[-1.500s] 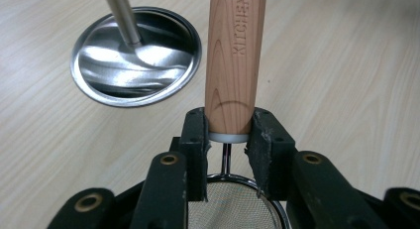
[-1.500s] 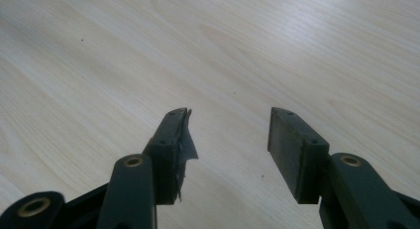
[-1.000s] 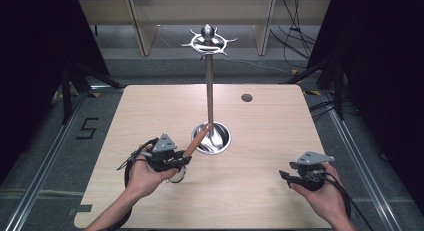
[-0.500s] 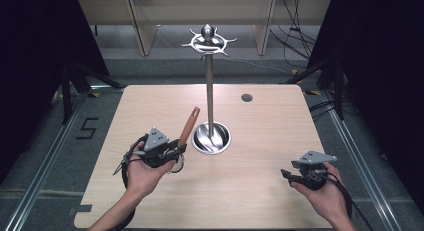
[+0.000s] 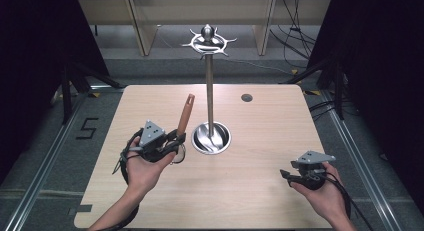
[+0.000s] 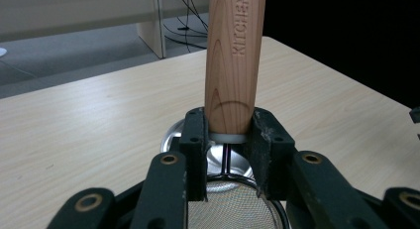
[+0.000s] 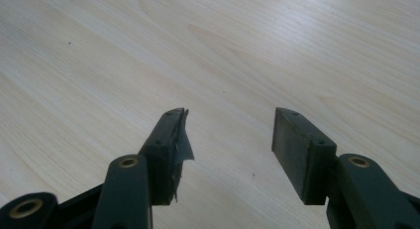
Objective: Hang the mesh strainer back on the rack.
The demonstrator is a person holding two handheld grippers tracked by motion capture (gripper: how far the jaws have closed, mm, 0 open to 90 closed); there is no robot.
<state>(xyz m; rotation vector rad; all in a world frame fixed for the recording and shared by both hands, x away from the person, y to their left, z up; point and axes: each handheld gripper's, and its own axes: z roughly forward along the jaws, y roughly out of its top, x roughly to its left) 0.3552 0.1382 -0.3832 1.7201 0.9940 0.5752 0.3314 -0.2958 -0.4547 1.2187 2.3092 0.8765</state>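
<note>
The left hand-held gripper [image 6: 225,140], clamped on the strainer's wooden handle [image 6: 234,60], has tipped it more upright (mesh below the jaws), left of the stand [image 5: 210,91]; the right hand-held gripper [image 7: 228,135] stays apart over the worktop [image 5: 260,191].

Black tongs [image 6: 225,135], brass-coloured rivets, grey 3-cornered top plates, black cables; forearms seemingly bare.

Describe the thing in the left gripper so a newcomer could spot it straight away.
Start at the tall metal stand in the middle of the table. Just to its left, the left gripper is shut on a strainer near the base of its handle, which points up. That wooden handle, stamped KITCHEN, above a wire-mesh bowl, sets it apart from the all-metal stand.
</note>
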